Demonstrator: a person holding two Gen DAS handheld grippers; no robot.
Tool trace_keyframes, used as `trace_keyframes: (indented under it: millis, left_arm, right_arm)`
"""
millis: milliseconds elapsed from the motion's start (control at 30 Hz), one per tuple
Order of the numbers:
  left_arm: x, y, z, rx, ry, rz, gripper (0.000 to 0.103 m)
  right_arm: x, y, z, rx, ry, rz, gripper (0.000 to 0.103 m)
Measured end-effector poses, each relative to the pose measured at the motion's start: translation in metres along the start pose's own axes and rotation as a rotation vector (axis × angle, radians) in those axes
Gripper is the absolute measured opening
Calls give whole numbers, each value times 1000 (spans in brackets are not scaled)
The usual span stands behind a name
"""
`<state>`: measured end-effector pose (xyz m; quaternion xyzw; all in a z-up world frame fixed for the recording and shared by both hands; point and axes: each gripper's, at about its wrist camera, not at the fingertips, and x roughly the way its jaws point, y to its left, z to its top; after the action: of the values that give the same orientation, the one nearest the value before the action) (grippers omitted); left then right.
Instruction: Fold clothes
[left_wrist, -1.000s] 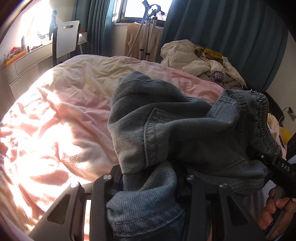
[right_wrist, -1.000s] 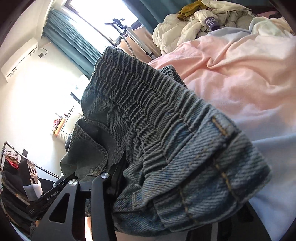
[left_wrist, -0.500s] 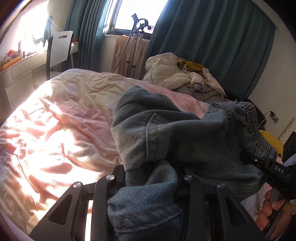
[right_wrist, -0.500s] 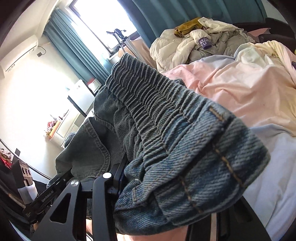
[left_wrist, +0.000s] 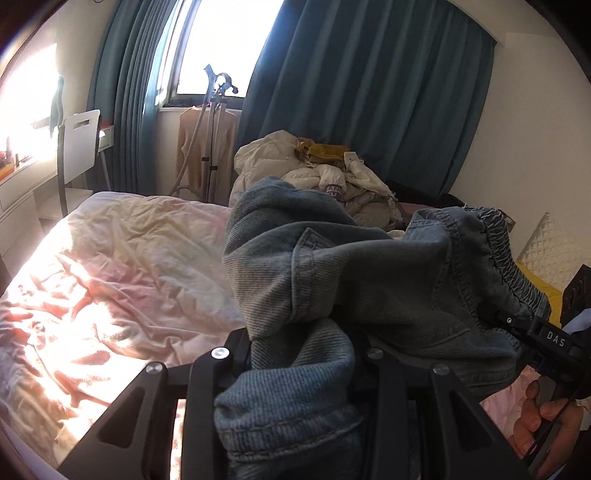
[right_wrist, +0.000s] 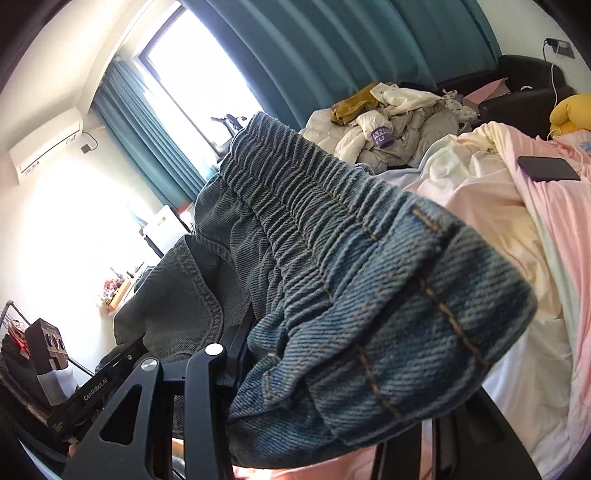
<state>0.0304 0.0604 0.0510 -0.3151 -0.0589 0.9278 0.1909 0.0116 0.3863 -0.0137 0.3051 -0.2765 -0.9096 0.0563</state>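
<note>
Both grippers — left gripper, right gripper — clamped on bunched jeans at frame centre; risk — thick denim slipping loose, dropping crumpled onto the bed.

A: Any lettering?
B: "DAS" in white on the right gripper, seen from the left wrist camera.
A: Elsewhere?
B: "GenRobot.AI" on the left gripper. The purple cap has print, only partly legible.
</note>
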Motion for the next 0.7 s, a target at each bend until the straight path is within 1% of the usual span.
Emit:
trace_keyframes:
  millis: [167,367,567,700]
  left_arm:
    - [-9,-63,11,59,-10,-79,35]
    - [-10,-150,14,143,-12,-191,35]
    - [2,-235,0,217,15,-310,35]
    - [14,-296,-18,275,42,-386,35]
  right_arm:
    - [-51,-29,18,19,-79,-39,43]
    - [-119,-72,34,53,-181,-120,43]
    - [-180,-126,35,106,-261,-228,43]
    - [-219,-162,24,145,-312,-316,43]
